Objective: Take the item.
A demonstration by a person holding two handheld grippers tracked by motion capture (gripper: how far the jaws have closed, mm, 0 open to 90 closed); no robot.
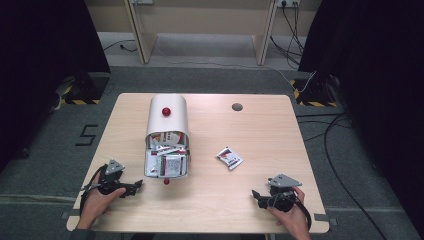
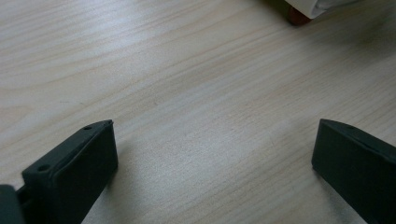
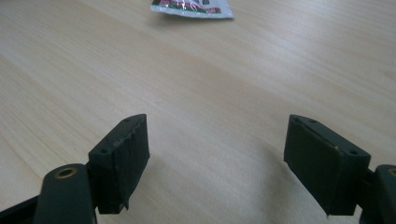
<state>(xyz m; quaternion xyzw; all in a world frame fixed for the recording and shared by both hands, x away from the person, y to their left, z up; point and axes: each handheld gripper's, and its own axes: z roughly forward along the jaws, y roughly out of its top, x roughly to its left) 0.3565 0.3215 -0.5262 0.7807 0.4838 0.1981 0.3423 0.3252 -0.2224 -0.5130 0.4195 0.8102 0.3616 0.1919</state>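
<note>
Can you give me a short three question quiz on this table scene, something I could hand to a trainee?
1. True or false: the loose packet lies inside the white mailbox.
2. Which gripper is nearer the loose packet: A) left gripper, B) right gripper?
3. Fill in: the mailbox's front door is ____, with packets showing inside.

Key
1. False. It lies apart on the bare table, to the right of the mailbox.
2. B. The packet shows ahead of the right gripper's jaws in the right gripper view.
3. Open. Both grippers are also open, resting low near the table's front edge.
</note>
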